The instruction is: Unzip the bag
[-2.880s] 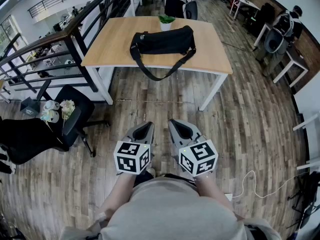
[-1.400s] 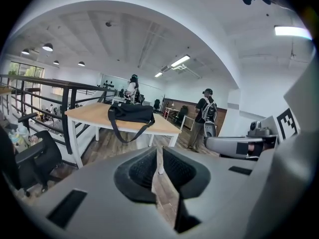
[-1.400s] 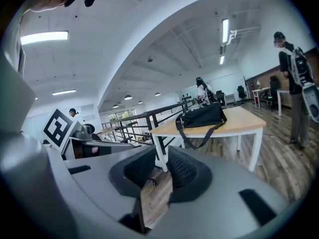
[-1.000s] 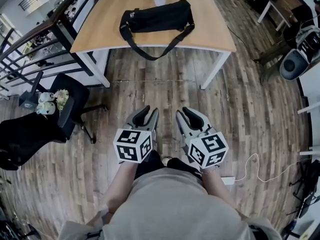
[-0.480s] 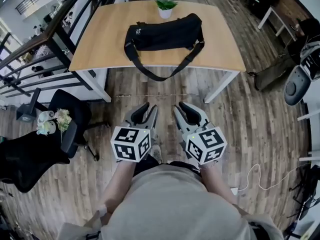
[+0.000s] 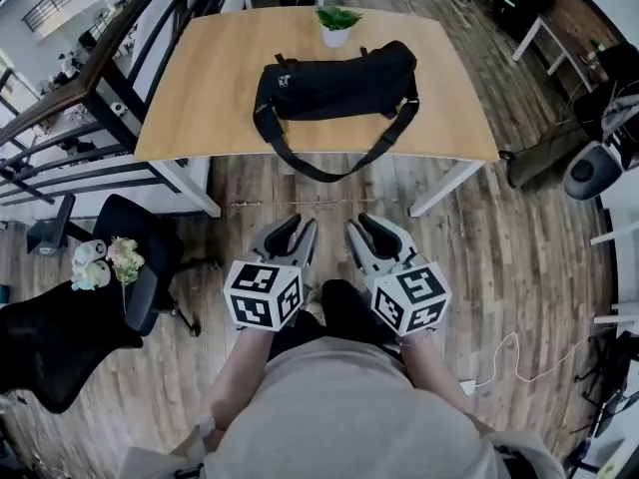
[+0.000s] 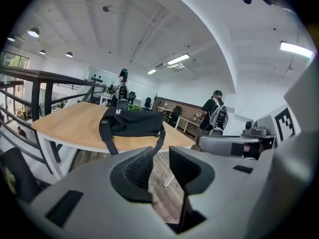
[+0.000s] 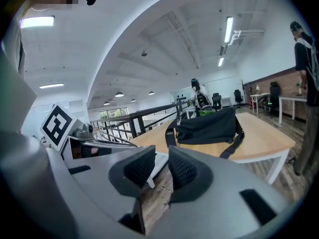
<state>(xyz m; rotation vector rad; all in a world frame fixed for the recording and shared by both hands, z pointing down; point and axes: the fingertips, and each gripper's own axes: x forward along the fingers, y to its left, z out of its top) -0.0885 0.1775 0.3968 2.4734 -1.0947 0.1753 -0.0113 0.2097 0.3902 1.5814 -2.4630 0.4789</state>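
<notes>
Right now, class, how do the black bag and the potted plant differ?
The black bag is large and dark; the potted plant small, green, white-potted. The bag lies flat, strap hanging off the near edge; the plant stands upright behind it. Both rest on the wooden table.

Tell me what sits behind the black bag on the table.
A small green plant in a white pot stands just behind the bag, near the table's far edge. Whether they touch cannot be told; the tabletop strip right behind the bag is hidden by it.
</notes>
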